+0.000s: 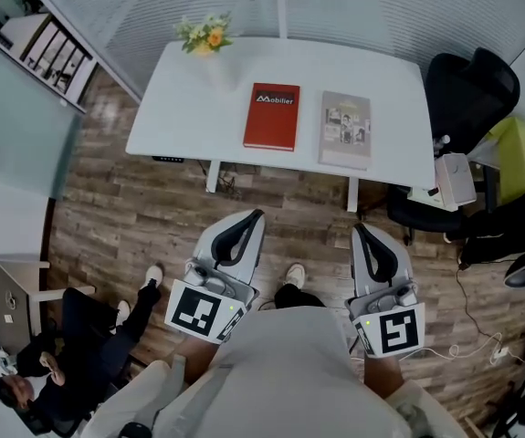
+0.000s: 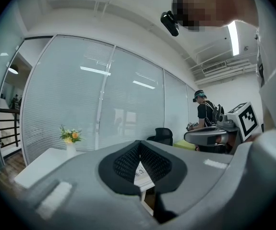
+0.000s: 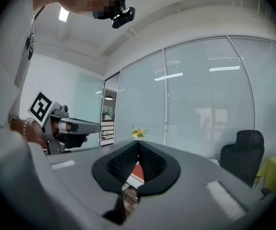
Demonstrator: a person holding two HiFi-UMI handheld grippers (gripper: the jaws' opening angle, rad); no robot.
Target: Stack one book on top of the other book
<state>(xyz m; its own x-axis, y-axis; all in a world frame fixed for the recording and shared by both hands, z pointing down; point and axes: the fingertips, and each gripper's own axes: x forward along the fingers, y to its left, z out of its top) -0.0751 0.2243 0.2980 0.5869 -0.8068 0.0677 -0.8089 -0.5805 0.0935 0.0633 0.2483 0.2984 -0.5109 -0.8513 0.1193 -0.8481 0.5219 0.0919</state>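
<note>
Ahead of the left claw (image 1: 255,215) and right claw (image 1: 358,229), both books lie unstacked on the table (image 1: 189,108).

Both claws are closed tight with nothing between their jaws, level over the wooden floor (image 1: 134,199), well short of the table. Beyond the left claw lies the red book (image 1: 271,117); beyond the right claw, just beside it but apart, the grey book (image 1: 346,129). By my reading nothing is done: reaching, gripping one book and laying it on the other are all left.

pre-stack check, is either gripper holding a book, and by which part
Nothing is held: the left gripper and right gripper are shut and empty.
</note>
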